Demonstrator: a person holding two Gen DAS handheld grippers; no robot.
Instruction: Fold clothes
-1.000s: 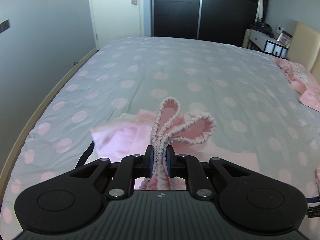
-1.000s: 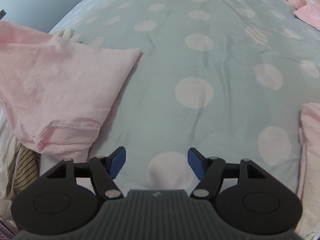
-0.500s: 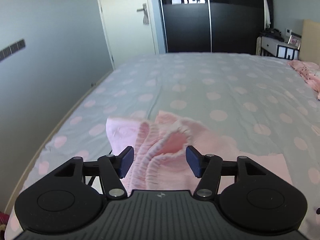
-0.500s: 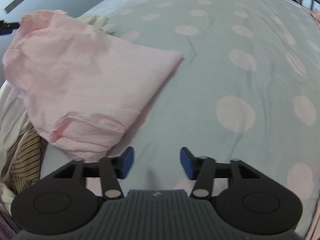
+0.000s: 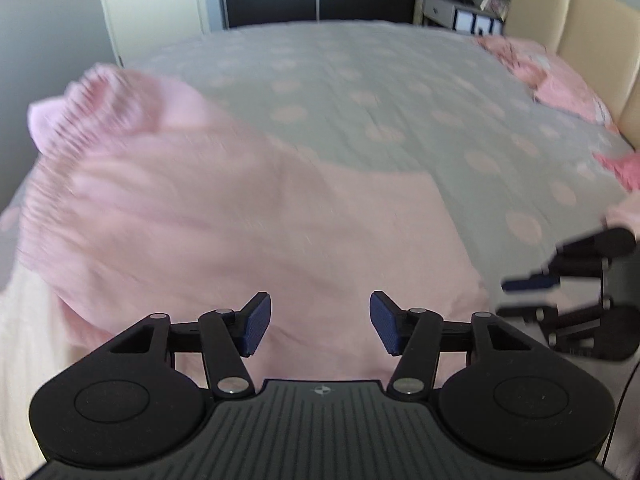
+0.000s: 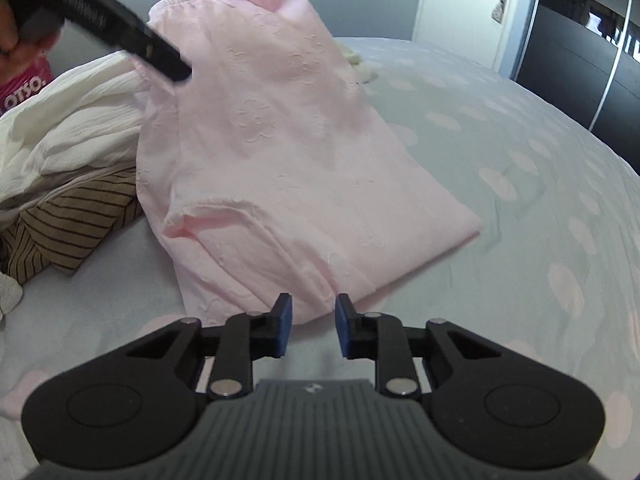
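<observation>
With both the left gripper and the right gripper spread and empty, the folded pink garment, draped partly over the clothes pile at the bed's near edge, could be dragged open if only its top layer were pinched.

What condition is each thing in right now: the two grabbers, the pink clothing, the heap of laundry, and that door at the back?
Left gripper: open, holding nothing.
Right gripper: fingers slightly apart, holding nothing.
Pink garment: folded on the bed, elastic end propped on the laundry pile.
White garment: crumpled.
Striped garment: crumpled under it.
Door: shut.

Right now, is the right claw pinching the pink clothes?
No, the right claw is open with a gap between its blue pads, just short of the pink garment on the bed.
</observation>
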